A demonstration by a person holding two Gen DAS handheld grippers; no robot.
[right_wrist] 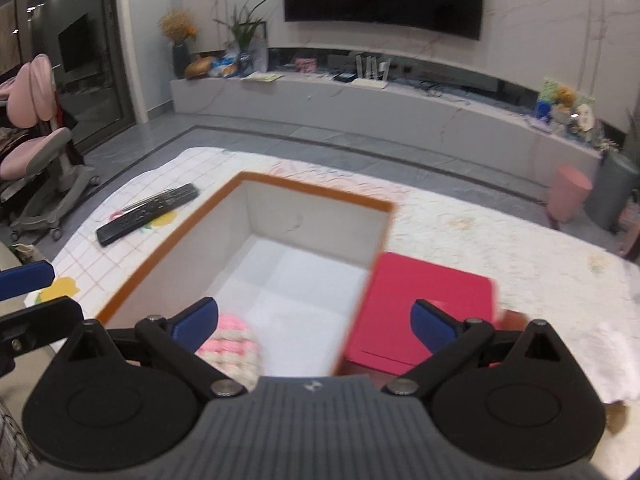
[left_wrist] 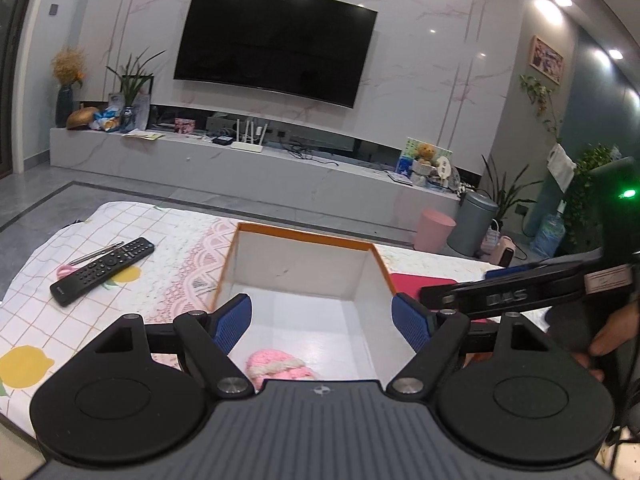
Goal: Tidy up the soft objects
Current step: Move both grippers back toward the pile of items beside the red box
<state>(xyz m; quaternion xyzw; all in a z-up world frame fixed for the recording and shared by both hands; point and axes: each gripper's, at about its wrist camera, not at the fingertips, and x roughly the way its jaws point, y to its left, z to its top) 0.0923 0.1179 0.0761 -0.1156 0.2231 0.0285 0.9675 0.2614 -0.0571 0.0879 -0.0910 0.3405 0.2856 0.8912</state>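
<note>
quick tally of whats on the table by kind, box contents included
box: 1
pink knitted soft item, inside the box: 1
remote control: 1
pen: 1
red flat item, beside the box: 1
white cloth, at the table's right edge: 1
total: 6

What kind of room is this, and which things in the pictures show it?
Most likely a home living room. A large wall-mounted television hangs above a long low media console, and a remote control lies on the cloth-covered table beside the open box.
</note>
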